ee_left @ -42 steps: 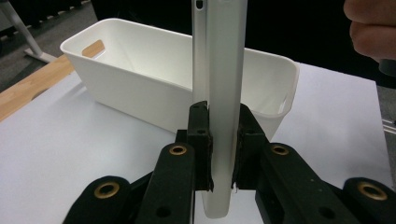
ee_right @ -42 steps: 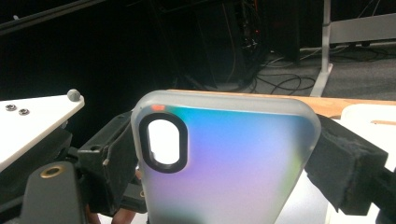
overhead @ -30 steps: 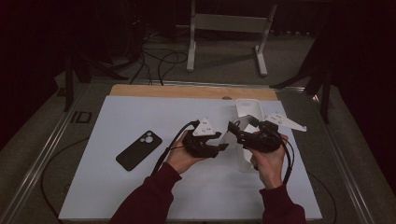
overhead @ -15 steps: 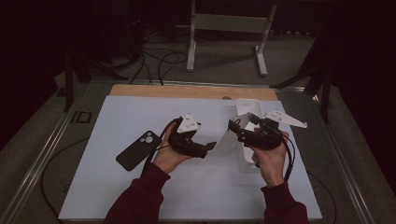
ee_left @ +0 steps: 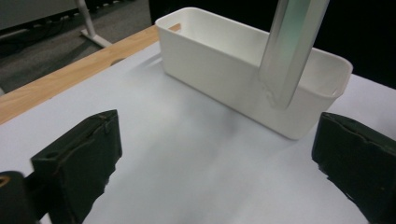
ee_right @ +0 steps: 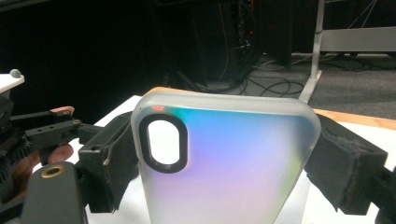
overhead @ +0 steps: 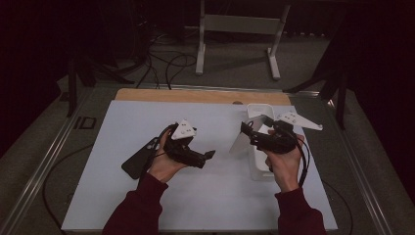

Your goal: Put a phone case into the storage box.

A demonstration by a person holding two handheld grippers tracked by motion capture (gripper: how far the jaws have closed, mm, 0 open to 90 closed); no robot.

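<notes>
The right gripper (ee_right: 224,158) pinches a frosted translucent phone case (ee_right: 224,163) upright between its pads. The left gripper (ee_left: 219,172), jaws just spread wide and empty, faces the white rectangular plastic bin (ee_left: 224,70) ahead.

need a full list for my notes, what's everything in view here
phone case: 1, frosted clear with a rainbow sheen, held upright between the right gripper's fingers
phone: 1, black, flat on the mat by the left hand
bin: 1, white, right side of the mat
mat: 1, pale, covering the table
table: 1, wooden edge at the far side
stand: 1, grey, on the floor behind
left gripper: 1, black, open
right gripper: 1, black, gripping the case
</notes>
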